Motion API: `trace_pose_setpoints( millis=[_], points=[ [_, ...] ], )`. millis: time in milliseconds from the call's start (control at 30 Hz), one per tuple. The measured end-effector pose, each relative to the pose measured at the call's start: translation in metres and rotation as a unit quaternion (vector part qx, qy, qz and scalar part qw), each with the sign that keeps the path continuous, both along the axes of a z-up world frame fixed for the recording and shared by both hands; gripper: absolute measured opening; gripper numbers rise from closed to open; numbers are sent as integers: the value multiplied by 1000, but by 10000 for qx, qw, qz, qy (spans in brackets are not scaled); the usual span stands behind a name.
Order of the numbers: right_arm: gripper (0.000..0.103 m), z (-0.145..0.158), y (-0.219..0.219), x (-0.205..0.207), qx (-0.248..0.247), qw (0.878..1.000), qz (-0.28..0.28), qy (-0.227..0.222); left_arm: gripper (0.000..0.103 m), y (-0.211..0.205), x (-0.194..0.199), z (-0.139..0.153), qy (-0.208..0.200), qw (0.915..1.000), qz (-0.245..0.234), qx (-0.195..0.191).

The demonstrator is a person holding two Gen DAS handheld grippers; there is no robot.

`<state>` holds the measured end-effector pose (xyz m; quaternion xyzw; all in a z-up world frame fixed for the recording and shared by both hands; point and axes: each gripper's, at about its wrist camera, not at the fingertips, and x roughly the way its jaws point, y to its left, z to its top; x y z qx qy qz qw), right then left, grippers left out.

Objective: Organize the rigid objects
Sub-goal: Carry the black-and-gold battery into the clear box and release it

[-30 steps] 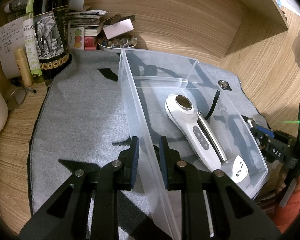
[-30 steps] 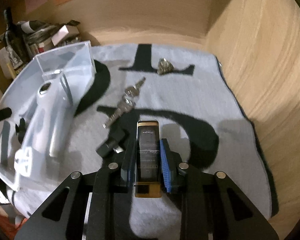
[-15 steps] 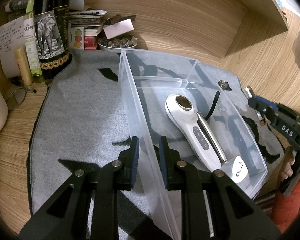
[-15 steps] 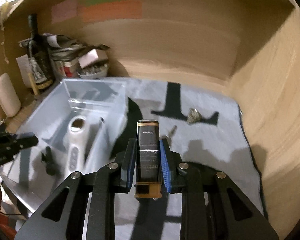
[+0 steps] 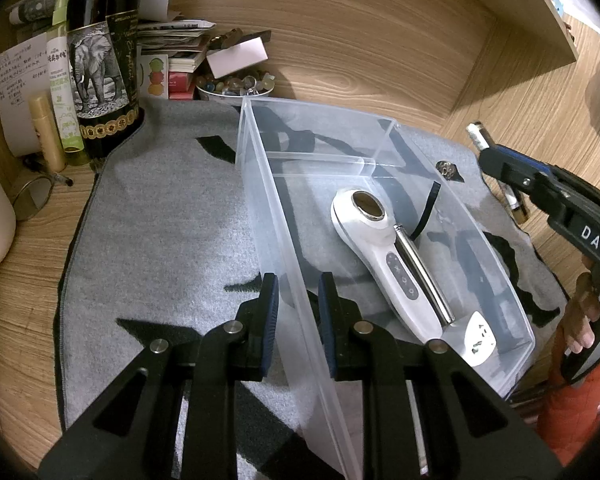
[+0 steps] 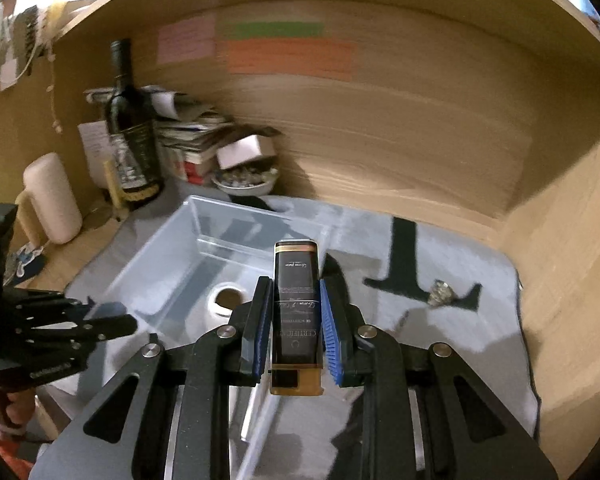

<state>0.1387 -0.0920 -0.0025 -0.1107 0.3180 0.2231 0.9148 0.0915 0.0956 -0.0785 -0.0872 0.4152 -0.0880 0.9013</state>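
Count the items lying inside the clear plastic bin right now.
2: a white handheld device lies diagonally across the clear plastic bin, and a silver metal rod rests against its right side. The bin's near end is partly hidden.

Wine bottle (image 5: 100,60), bowl of stones (image 5: 236,86)

A mat (image 5: 172,216) covers the desk (image 5: 24,292). On it stands a bin (image 5: 516,288), its far end partitioned. In the near compartment a handheld device (image 5: 380,256) lies lengthwise. Left of the mat, at the far corner, a bottle (image 5: 100,60) stands before stacked papers (image 5: 172,36). A bowl (image 5: 236,86) sits just beyond the bin.
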Motion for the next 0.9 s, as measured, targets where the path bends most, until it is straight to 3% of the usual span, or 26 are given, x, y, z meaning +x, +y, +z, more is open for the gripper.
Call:
trace_pose_setpoints(
  millis=[533, 900],
  points=[
    [21, -30, 60, -10, -662, 9923, 995, 320, 19, 0, 0, 0, 0, 10000, 0, -4],
    [21, -44, 71, -7, -773, 9872, 1141, 800, 19, 0, 0, 0, 0, 10000, 3, 1]
  ],
)
